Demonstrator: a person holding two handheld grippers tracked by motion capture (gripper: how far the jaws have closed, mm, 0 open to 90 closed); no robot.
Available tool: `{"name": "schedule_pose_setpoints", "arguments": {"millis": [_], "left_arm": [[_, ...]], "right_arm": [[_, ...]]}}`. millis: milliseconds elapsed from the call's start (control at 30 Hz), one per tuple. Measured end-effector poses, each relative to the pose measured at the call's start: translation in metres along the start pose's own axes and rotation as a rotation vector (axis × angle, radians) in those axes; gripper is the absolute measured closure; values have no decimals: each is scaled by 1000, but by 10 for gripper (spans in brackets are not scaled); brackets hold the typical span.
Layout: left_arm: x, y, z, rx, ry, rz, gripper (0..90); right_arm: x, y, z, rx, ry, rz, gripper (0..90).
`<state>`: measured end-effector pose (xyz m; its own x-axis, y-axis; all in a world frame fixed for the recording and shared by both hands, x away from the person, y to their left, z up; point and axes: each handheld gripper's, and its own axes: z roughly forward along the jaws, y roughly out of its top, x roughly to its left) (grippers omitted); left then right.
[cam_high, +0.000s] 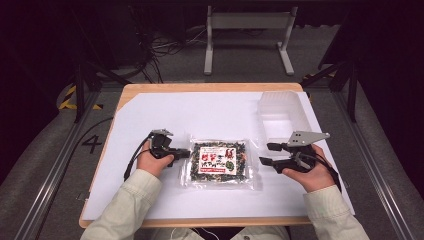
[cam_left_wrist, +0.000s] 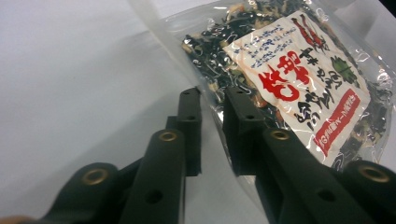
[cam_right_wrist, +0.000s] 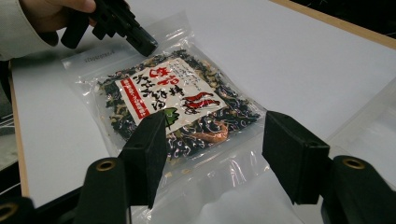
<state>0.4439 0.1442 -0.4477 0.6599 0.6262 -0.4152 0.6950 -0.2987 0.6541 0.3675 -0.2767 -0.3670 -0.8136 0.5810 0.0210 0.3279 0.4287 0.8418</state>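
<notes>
Clear packet (cam_high: 219, 162) of dark dried flakes with white-and-red label, flat on white sheet (cam_high: 200, 115) mid-table, near side. Left gripper (cam_left_wrist: 211, 116) clamped on packet's left clear edge; right gripper (cam_right_wrist: 212, 154) wide apart, just right of packet, not touching; open sheet far and left, clear bin (cam_high: 281, 112) far right. Label print too small to read.

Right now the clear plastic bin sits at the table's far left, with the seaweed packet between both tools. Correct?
Not quite: the clear plastic bin sits at the far right, as the high view shows. The seaweed packet does lie between the left tool and right tool.
</notes>
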Motion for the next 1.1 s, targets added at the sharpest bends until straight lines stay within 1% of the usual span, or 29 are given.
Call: {"name": "schedule_pose_setpoints", "arguments": {"millis": [33,67,100,167,200,233,267,300,333,433,467,500,567,667,733,767,833,867,933,1000,1067,1100], "left_arm": [[-1,0,-2,-18,1,-3,813],[-2,1,-4,-34,-6,-13,826],[-3,2,-8,-71,-18,-24,838],[-5,4,-12,-98,-21,-25,866],[-7,5,-17,-129,-33,-32,876],[-8,6,-20,-148,-42,-28,888],[-10,8,-25,-174,-49,-18,892],[-14,9,-30,-189,-49,-7,893],[-19,11,-36,-204,-50,15,893],[-28,15,-47,-236,-69,40,893],[-37,18,-54,-254,-76,62,894],[-37,18,-54,-254,-76,62,894],[-44,20,-62,-269,-72,89,894],[-51,24,-71,-292,-92,108,894],[-56,25,-78,-305,-88,125,894],[-59,26,-82,-310,-74,151,894],[-63,27,-88,-324,-66,171,894],[-67,29,-94,-339,-68,195,894],[-73,30,-102,-357,-72,215,894],[-78,32,-109,-369,-71,245,894],[-83,32,-116,-381,-67,258,894],[-85,33,-119,-384,-62,276,895]], "right_arm": [[0,0,0,0,-1,0,400],[0,0,0,0,-1,0,400],[0,0,-1,-2,-1,-1,400],[-1,0,-1,-4,-3,-1,400],[-1,0,-2,-5,-4,-1,400],[0,0,-2,-7,-4,0,400],[0,0,-2,-9,-4,0,400],[0,1,-3,-11,-6,-3,403],[0,1,-4,-15,-8,-4,410],[2,3,-6,-21,-9,-8,423],[3,4,-6,-23,-8,-9,425],[4,5,-8,-30,-8,-13,428],[5,6,-8,-31,-9,-14,429],[6,7,-10,-37,-11,-21,444],[7,8,-11,-45,-7,-26,459],[8,9,-12,-51,-5,-29,467],[10,11,-14,-59,-3,-37,478],[11,12,-14,-63,-2,-42,484],[14,15,-16,-74,3,-54,492],[16,17,-17,-82,6,-62,498],[17,19,-17,-86,11,-66,499],[18,20,-17,-88,12,-69,501]]}}
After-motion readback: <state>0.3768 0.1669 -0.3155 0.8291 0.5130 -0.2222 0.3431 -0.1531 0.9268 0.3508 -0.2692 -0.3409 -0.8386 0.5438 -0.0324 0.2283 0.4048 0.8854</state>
